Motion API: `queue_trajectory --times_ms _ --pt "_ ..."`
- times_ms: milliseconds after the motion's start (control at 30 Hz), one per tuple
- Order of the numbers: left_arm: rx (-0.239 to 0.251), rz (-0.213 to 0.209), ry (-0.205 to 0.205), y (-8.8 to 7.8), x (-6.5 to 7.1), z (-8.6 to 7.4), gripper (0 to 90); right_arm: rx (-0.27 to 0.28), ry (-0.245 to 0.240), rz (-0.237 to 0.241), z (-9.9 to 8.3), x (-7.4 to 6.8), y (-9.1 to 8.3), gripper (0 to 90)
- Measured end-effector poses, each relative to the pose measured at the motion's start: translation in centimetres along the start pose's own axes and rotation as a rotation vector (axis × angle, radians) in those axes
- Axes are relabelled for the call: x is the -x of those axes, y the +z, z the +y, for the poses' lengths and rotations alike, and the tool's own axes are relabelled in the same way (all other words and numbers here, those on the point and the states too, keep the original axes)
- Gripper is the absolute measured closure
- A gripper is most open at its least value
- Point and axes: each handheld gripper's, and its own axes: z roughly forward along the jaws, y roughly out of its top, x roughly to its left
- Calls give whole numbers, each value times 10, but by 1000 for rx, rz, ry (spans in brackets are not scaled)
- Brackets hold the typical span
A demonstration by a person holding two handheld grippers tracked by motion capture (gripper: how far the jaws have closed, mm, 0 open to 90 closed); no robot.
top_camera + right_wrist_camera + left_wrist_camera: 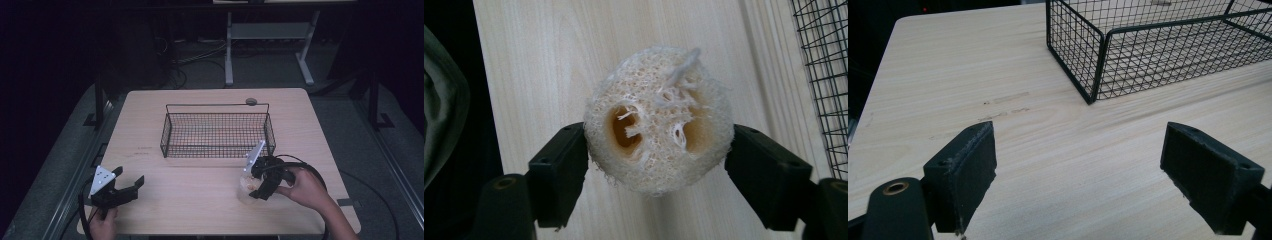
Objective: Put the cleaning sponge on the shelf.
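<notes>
Near the counter's (150, 200) front right corner, your right tongs (658, 150) pinch a round loofah sponge (658, 120), both pads pressed against its sides as it sits on the wood. Just behind it stands the black wire basket (217, 132), mid-counter toward the far edge, its near wall close to your right hand (305, 190). At the front left corner your left tongs (1078, 170) hang spread over bare wood.

Pale loofah sponge (658, 120), round, fibrous, two hollow channels facing my camera, sits on wooden table (549, 60) near front right edge, pinched between my right claw's pads (561, 172).
</notes>
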Motion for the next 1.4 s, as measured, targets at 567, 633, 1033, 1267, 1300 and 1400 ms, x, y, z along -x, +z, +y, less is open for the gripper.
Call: queue_trajectory --times_ms 567,633,1033,1267,1300,1400 --pt "4 3 -5 -1 0 0 139 14 -13 15 5 0 -4 282" --pt "6 3 -8 -1 -1 0 139 14 -16 17 7 0 -6 283" --pt "8 5 -11 -2 -1 -1 139 18 -34 20 14 2 -15 285" --pt "10 6 -12 -3 -2 -1 139 18 -45 21 19 4 -20 286" --pt "10 6 -13 -3 -2 -1 139 16 -48 22 20 4 -21 287" --pt "10 6 -14 -3 -2 -1 139 16 -60 22 25 6 -25 288"
